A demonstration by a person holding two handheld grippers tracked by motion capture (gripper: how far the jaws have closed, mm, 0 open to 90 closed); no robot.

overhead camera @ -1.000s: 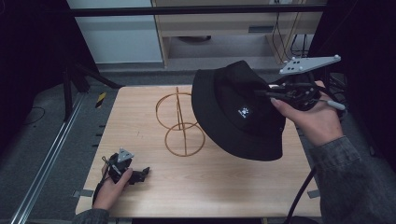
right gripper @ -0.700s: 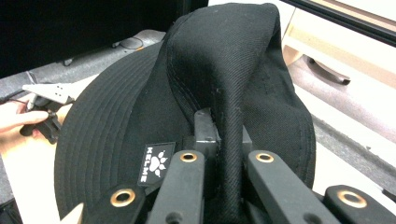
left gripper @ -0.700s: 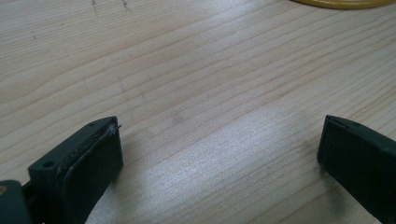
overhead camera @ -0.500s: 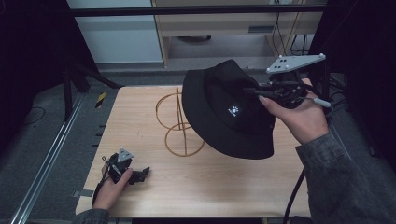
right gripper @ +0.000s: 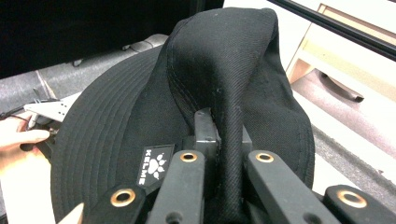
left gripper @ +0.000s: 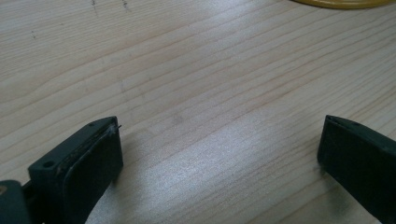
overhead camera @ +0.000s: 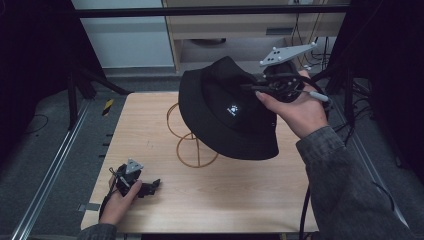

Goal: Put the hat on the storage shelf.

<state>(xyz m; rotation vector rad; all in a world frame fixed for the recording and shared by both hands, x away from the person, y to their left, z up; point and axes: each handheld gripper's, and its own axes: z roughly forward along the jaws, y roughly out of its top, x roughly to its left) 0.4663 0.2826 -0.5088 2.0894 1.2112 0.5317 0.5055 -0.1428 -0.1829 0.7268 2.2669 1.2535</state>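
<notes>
A black bucket hat (overhead camera: 225, 110) with a small white paw logo hangs in the air over the back of the table, held by a fold of its crown. My right gripper (overhead camera: 255, 89) is shut on that fold; in the right gripper view the cloth (right gripper: 224, 116) is pinched between the jaws. Below the hat stands a gold wire hat stand (overhead camera: 192, 145), partly hidden by the brim. My left gripper (overhead camera: 150, 186) rests low at the table's front left, open, with bare wood (left gripper: 210, 121) between its jaws.
The wooden table (overhead camera: 240, 200) has free room at front and right. A cabinet with a drawer (overhead camera: 225, 30) stands behind it. A metal rail (overhead camera: 50, 170) runs along the left side on the floor. The stand's gold base ring (left gripper: 341, 3) shows beyond the left gripper.
My right gripper has carried the hat leftward and a little back, so it now hangs over the wire stand. The left gripper has stayed where it was.
</notes>
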